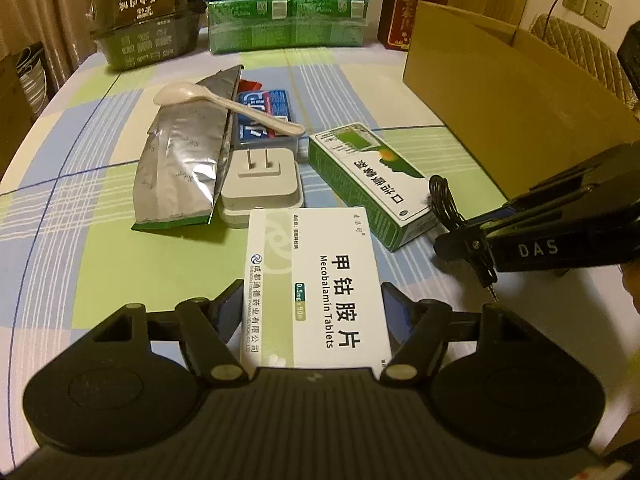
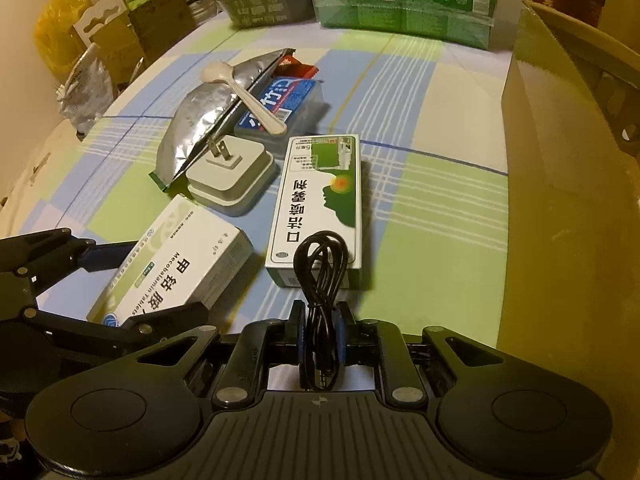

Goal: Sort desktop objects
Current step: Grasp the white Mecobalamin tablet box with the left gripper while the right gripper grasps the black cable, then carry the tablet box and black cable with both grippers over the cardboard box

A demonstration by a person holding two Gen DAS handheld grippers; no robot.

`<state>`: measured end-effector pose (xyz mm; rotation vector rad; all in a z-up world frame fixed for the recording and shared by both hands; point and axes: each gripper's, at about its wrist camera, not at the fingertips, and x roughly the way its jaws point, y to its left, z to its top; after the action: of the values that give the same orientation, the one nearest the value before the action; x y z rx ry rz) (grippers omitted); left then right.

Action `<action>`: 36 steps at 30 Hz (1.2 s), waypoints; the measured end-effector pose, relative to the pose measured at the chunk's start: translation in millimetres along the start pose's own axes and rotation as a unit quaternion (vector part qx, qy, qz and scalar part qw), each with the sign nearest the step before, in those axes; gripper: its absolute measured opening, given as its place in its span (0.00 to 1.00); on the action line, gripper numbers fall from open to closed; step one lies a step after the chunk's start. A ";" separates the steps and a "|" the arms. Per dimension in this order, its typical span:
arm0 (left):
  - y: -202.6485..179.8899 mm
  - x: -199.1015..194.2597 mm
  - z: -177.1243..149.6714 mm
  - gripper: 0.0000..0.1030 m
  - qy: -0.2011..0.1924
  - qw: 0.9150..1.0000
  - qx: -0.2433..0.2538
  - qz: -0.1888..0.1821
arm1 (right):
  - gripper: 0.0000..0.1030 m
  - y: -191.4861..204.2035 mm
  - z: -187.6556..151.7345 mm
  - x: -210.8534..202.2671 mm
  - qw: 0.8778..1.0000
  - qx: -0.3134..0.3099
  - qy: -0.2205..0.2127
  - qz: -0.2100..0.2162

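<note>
The left gripper (image 1: 314,312) was clamped across the white Mecobalamin tablet box (image 1: 316,288), one finger on each long side, with the box's far end lying just in front of the white plug adapter (image 1: 260,184). Whether the box was lifted clear of the checked tablecloth (image 1: 80,216) could not be told. The right gripper (image 2: 320,334) was closed on a coiled black audio cable (image 2: 320,276), its loops sticking out ahead of the fingers over the near end of the green-and-white spray box (image 2: 316,208), the jack plug dangling loose below.

Farther off lay the rest of the clutter: a silver foil pouch (image 1: 184,160), a white plastic spoon (image 1: 224,104) resting across the pouch and a blue tissue pack (image 1: 266,116). An open cardboard box (image 1: 500,120) stood at the right, probably the destination.

Several things could go wrong from here. The cable was pinched only in the middle of its bundle, so a quick swing could let loops slip out or unravel, and the hanging plug could catch on the spray box or the carton's rim. The two grippers were close together near the table's front, so moving both toward the carton at once risked a collision. The tablet box, held only at its near end, could pivot downward and nudge the adapter.
</note>
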<state>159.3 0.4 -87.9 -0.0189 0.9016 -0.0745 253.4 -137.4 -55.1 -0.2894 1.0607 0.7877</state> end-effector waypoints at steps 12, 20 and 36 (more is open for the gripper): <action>-10.6 -22.9 5.1 0.65 -0.015 1.000 -0.010 -0.004 | 0.11 7.2 3.8 -40.6 0.999 -0.009 -0.031 -0.004; -16.5 -60.6 18.7 0.65 -0.039 0.999 -0.015 0.003 | 0.11 14.6 9.1 -85.8 0.998 -0.012 -0.069 -0.004; -73.2 -113.6 52.2 0.65 -0.084 0.996 0.023 -0.013 | 0.11 -19.4 -6.6 -178.6 0.992 0.010 -0.118 -0.029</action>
<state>125.8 -65.1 36.9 0.0053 0.7319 -0.1165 217.5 -232.8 92.9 -0.2029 0.8333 0.7377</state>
